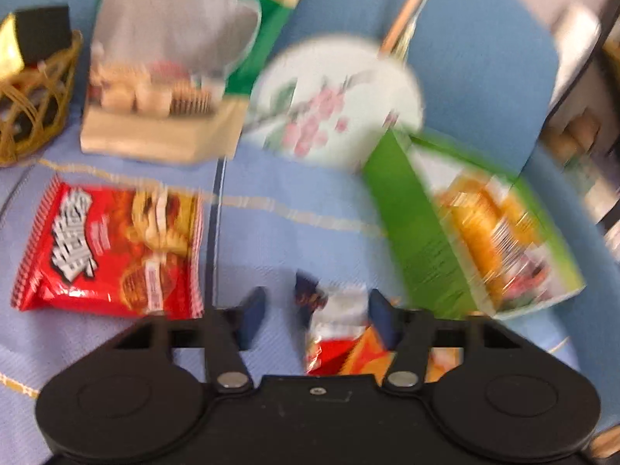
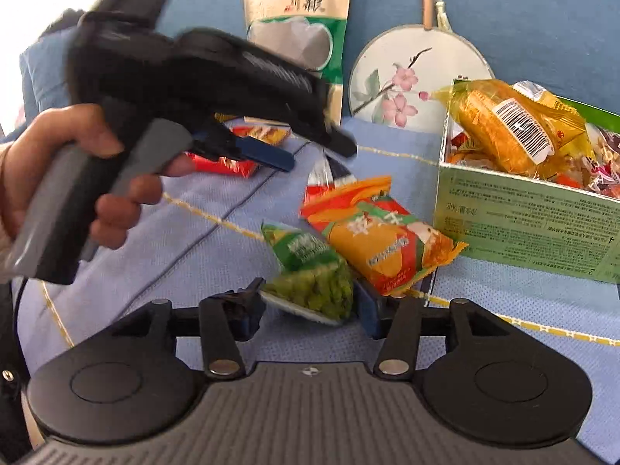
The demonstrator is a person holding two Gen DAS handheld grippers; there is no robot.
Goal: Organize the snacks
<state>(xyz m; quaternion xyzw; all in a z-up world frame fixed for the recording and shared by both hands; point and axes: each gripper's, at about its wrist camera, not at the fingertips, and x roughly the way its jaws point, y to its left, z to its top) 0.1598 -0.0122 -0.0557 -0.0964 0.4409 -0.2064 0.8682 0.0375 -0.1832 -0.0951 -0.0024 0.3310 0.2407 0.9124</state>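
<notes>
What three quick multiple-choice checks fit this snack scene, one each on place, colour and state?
1. Where is the yellow barcoded snack pack?
A) on a shelf
B) in the green carton
C) in a drawer

2. What colour are the blossoms on the round fan?
A) pink
B) blue
C) orange

3. What state is the green carton in?
A) taped shut
B) open on top, holding snacks
C) flattened

Answers:
1 B: the pack sticks out of the carton's open top.
2 A: both views show pink flowers on the white fan face.
3 B: the right wrist view looks into the carton over its rim, and wrappers fill it.
</notes>
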